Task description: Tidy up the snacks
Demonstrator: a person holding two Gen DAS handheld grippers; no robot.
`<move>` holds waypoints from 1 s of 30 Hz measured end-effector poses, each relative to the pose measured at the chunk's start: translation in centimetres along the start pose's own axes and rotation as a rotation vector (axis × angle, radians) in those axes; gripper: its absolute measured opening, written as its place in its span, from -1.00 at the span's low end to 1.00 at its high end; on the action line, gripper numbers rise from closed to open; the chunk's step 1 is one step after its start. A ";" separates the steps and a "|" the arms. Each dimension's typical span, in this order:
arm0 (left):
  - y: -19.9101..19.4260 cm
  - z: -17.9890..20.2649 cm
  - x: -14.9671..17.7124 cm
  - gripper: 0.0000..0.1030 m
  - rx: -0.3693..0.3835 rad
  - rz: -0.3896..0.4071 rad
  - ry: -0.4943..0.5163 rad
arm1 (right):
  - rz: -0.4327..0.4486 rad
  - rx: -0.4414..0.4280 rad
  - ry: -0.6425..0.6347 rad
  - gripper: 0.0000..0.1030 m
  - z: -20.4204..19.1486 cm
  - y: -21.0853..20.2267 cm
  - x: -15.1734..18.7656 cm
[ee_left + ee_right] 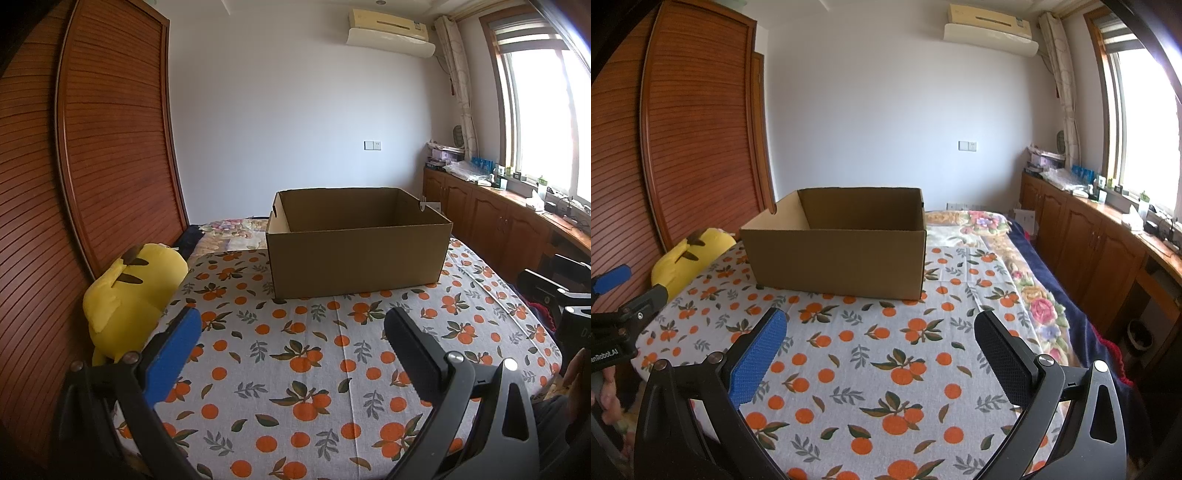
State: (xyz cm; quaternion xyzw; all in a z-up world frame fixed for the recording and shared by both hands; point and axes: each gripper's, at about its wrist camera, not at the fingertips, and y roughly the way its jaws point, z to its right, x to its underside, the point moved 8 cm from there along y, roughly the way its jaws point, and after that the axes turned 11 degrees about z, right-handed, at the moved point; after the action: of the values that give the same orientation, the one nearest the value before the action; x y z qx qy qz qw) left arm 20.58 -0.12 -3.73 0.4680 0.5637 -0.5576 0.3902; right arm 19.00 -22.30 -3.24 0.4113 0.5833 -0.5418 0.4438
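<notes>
The bed [295, 369], under an orange-print cloth, carries an open cardboard box [354, 254] at twelve o'clock from both grippers; what shows of its inside looks bare, and no snacks are in view, so either none are packed or they lie below the rim. A yellow plush toy [136, 291] sits at nine o'clock. The left gripper [293, 354] and right gripper [881, 358] both gape wide, holding nothing. Any snack should be lowered over the rim, not tossed.

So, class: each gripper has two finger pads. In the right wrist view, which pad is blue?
The pad on the left of the view is blue; its partner on the right is black. The right gripper stands open above the orange-print cloth.
</notes>
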 end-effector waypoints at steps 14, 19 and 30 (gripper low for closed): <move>-0.1 0.1 0.0 0.95 -0.001 0.002 0.002 | 0.001 0.001 0.001 1.00 0.1 -0.1 0.0; -0.1 0.1 0.0 0.95 -0.003 0.004 0.002 | 0.001 0.001 0.001 1.00 0.1 -0.1 0.0; 0.1 -0.1 -0.3 0.95 -0.005 0.006 0.002 | 0.001 -0.001 0.000 1.00 0.1 -0.1 0.0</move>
State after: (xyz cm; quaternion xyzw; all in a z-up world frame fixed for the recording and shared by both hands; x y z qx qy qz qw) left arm 20.73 -0.01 -3.43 0.4692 0.5642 -0.5546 0.3923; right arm 18.94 -22.36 -3.24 0.4113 0.5835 -0.5413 0.4443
